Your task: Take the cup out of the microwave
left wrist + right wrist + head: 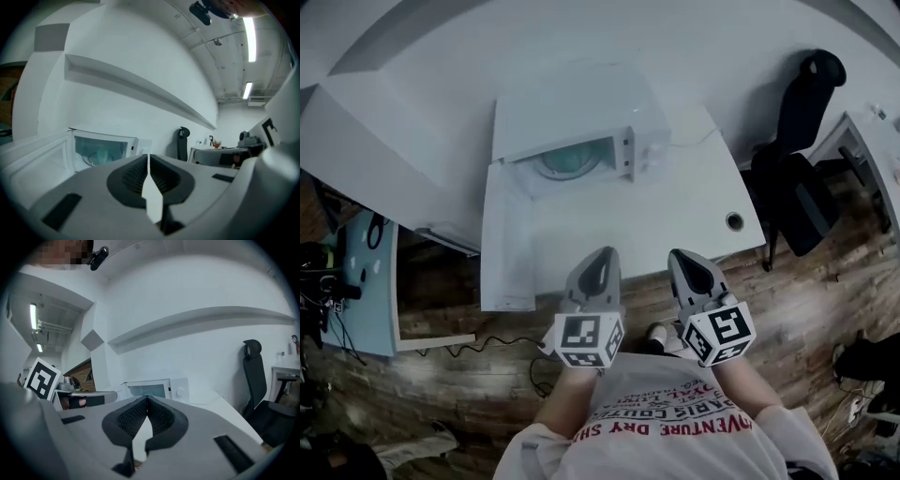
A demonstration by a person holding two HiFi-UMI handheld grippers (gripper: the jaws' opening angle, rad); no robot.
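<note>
The white microwave (572, 117) stands at the back of the white table (694, 211), its door (508, 234) swung open to the left. In the head view the lit cavity shows a round turntable (567, 161). In the left gripper view a pale cup (101, 156) stands inside the cavity. My left gripper (600, 253) and right gripper (686, 255) hover side by side over the table's near edge, well short of the microwave. Each one's jaws meet at the tips with nothing between them, as the left gripper (148, 155) and right gripper (147, 398) views show.
A black office chair (802, 141) stands right of the table, before another desk (872, 141). The table has a cable hole (734, 221) near its right front corner. A low side desk (370, 281) with cables sits at the left. A long wall shelf (140, 89) runs above the microwave.
</note>
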